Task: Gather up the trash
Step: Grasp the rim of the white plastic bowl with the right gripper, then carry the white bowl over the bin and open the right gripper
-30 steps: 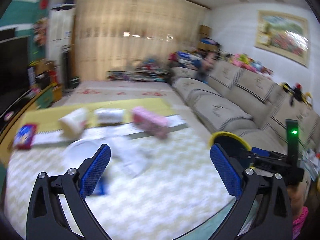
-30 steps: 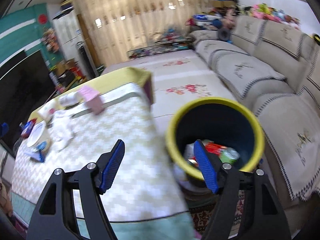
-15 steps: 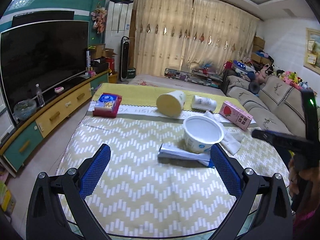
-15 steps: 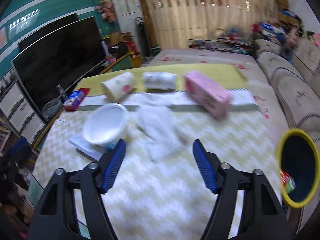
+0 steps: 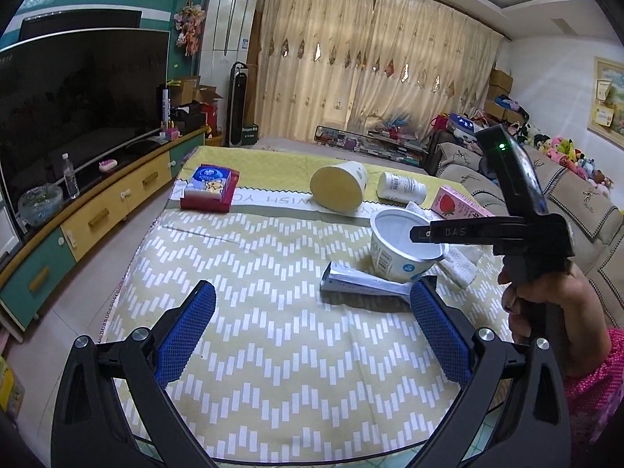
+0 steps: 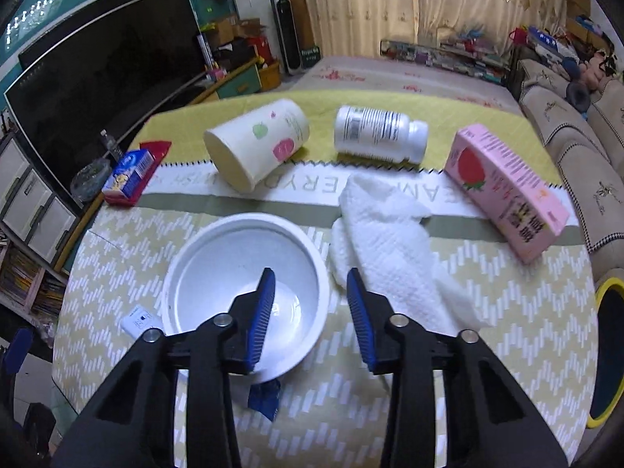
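The right gripper (image 6: pixel 310 304) hangs over the near-right rim of the white tub (image 6: pixel 218 261), partly open and empty, one finger inside the rim, the other outside it. The left gripper (image 5: pixel 312 335) hovers nearer the viewer than the tub, spread wide, holding nothing. Under the tub lies a flat wrapper (image 5: pixel 362 284); just right of it, a crumpled paper towel (image 6: pixel 394 241). Beyond the tub lie a tipped paper cup (image 6: pixel 257 144), a white bottle (image 6: pixel 378 132) and, far right, a pink carton (image 6: pixel 507 191). Judged step: grasping the tub. Next, the right gripper must close on the wall, lift, and carry it to the yellow-rimmed bin (image 6: pixel 608 351) right of the surface (image 5: pixel 273 370).
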### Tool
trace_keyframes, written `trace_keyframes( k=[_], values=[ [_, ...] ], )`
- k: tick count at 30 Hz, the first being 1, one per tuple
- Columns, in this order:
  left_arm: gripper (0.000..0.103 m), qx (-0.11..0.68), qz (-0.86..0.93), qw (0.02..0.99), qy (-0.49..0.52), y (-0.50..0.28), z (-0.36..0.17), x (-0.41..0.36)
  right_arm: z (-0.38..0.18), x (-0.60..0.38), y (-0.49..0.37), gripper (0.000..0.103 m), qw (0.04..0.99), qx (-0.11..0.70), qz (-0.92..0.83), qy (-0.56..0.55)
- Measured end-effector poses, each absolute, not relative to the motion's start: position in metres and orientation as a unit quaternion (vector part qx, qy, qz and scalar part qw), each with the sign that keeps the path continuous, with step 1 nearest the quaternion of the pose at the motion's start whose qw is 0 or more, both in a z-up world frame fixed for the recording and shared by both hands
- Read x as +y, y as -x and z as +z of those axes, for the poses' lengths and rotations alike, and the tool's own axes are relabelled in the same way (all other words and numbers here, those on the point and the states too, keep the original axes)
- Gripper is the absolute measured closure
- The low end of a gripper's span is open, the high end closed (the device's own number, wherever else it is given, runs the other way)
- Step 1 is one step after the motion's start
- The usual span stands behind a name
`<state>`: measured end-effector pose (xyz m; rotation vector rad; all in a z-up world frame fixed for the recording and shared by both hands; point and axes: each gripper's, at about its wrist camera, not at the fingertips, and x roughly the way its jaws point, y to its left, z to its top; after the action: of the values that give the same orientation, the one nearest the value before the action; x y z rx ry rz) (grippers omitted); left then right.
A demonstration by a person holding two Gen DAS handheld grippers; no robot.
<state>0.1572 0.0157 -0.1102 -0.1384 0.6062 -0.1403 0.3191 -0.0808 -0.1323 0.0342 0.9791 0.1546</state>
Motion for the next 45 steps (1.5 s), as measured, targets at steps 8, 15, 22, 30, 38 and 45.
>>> trace_keyframes(
  k=[8,15,22,30,38,45],
  values=[
    [0.005,0.31,-0.074,0.945,0.072,-0.161,-0.119,0.015,-0.135,-0.088,-0.319,0.096,0.875,0.474,0.083,-0.046],
    [0.005,0.314,-0.082,0.944,0.064,-0.162,-0.12,0.004,-0.102,-0.113,-0.293,0.096,0.893,0.434,0.087,-0.075],
    [0.005,0.32,-0.101,0.941,0.047,-0.164,-0.119,-0.02,-0.069,-0.193,-0.253,0.096,0.918,0.381,0.023,-0.112],
    [0.005,0.337,-0.126,0.932,0.039,-0.176,-0.122,-0.053,-0.076,-0.318,-0.207,0.096,0.913,0.353,-0.115,-0.166],
    [0.005,0.349,-0.138,0.926,0.036,-0.192,-0.125,-0.076,-0.11,-0.425,-0.172,0.096,0.881,0.359,-0.235,-0.201],
    [0.005,0.361,-0.141,0.921,0.035,-0.206,-0.125,-0.087,-0.145,-0.466,-0.177,0.086,0.855,0.39,-0.263,-0.22]
  ],
)
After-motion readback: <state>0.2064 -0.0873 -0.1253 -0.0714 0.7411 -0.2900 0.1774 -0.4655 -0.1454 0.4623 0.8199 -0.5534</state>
